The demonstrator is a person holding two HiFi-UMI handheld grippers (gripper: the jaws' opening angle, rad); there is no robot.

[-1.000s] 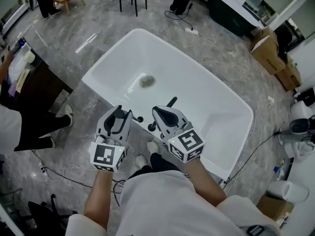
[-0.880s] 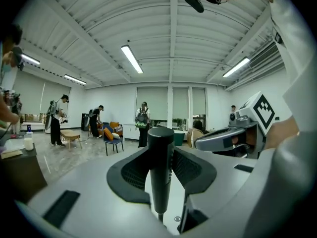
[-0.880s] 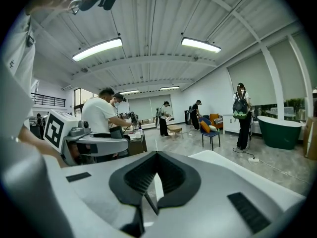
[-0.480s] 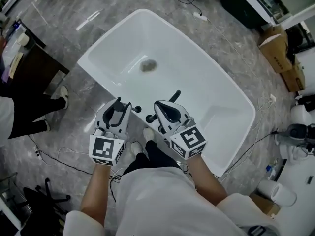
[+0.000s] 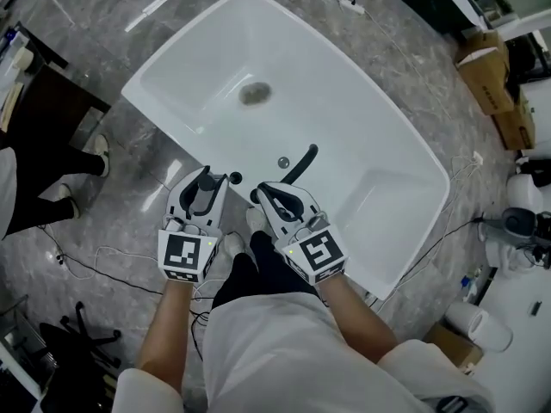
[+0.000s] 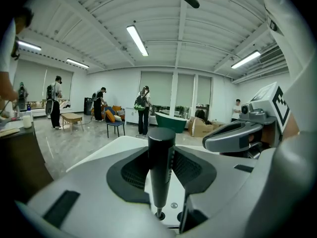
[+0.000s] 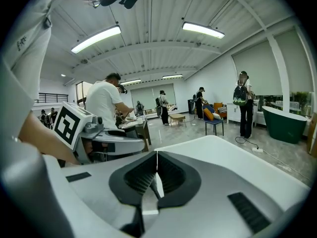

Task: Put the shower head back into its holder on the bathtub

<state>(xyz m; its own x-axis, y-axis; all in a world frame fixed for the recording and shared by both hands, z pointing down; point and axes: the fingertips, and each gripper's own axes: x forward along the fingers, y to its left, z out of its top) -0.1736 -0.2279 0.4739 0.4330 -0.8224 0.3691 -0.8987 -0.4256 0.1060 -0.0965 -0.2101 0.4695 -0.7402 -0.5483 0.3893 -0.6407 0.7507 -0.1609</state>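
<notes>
A white bathtub (image 5: 344, 136) lies below me with a drain (image 5: 255, 94) and a black spout (image 5: 301, 163) on its near rim. My left gripper (image 5: 204, 185) hovers over that rim, shut on the black shower head (image 5: 207, 180). In the left gripper view the shower head (image 6: 161, 167) stands upright between the pads, its lower tip at a small round holder hole (image 6: 159, 215) in the rim. My right gripper (image 5: 263, 195) is beside it, jaws shut with nothing between them (image 7: 154, 175). A black knob (image 5: 235, 179) sits between the two grippers.
A person's dark trouser legs and shoes (image 5: 60, 175) stand at the left next to a dark desk (image 5: 43, 101). Cables (image 5: 95, 261) trail on the marble floor. Cardboard boxes (image 5: 486, 80) stand at the upper right. Several people (image 6: 141, 108) stand far off.
Both grippers have sunk toward the tub's near rim, the left still carrying the shower head. The tub sits higher and larger in the head view.
</notes>
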